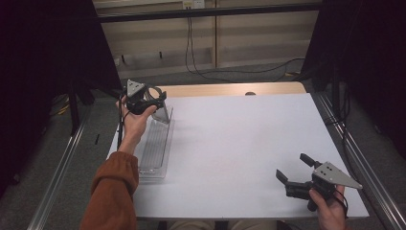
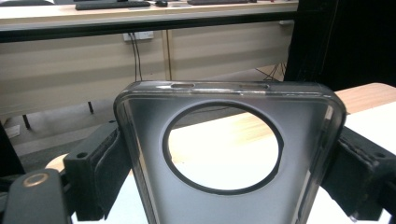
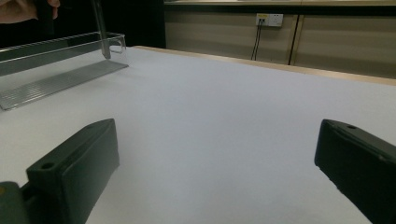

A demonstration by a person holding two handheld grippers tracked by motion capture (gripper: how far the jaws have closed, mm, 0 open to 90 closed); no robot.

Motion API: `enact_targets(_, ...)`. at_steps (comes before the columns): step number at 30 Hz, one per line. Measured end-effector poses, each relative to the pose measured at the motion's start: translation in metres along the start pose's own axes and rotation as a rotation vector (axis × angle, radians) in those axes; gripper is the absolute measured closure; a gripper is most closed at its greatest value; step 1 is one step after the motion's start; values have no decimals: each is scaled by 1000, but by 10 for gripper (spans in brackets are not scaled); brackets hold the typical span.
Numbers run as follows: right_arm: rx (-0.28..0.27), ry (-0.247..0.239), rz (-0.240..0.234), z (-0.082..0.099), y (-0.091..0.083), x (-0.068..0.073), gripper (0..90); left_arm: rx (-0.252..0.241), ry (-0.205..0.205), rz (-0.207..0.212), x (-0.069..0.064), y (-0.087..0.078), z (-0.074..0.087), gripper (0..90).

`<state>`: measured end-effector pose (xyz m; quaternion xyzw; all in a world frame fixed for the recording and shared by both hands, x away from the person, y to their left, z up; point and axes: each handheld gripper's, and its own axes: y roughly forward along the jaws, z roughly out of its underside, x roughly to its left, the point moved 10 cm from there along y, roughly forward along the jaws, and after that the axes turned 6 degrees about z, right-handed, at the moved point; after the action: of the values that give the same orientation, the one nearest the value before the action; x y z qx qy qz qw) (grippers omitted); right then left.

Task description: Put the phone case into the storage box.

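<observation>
Two grippers are over a white, matte table [image 1: 230, 143]. Nearest, at the front right, the right gripper [image 1: 293, 168] is low above the bare surface with its black jaws wide apart and nothing between them. Farther, at the left edge, lies a clear plastic tray [image 1: 155, 148], long and narrow, with a ribbed floor; its long axis runs away from the person. At the tray's far end, the left gripper [image 1: 160, 98] is clamped on a phone case [image 2: 224, 158], smoky translucent, smooth, with rounded corners and a large round hole. The case stands nearly upright, the hole end up.
</observation>
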<state>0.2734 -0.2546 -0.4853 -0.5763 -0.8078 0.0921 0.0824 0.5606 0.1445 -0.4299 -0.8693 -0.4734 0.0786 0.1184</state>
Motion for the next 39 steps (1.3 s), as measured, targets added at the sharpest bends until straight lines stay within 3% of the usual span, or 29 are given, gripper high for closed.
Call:
enact_targets(21,2,1,-1,1,1,1,0,15,-35,-5,4,9,11,115)
enact_targets(24,2,3,0,1,1,0,0,12,-39,12,4,10,12,112)
enact_targets(30,2,2,-2,1,1,0,0,40,-40,-10,7,8,14,109)
enact_targets(33,2,2,-4,1,1,1,0,28,-48,-6,8,9,13,102)
enact_targets(39,8,2,-8,2,1,1,0,35,-61,-36,10,9,13,64)
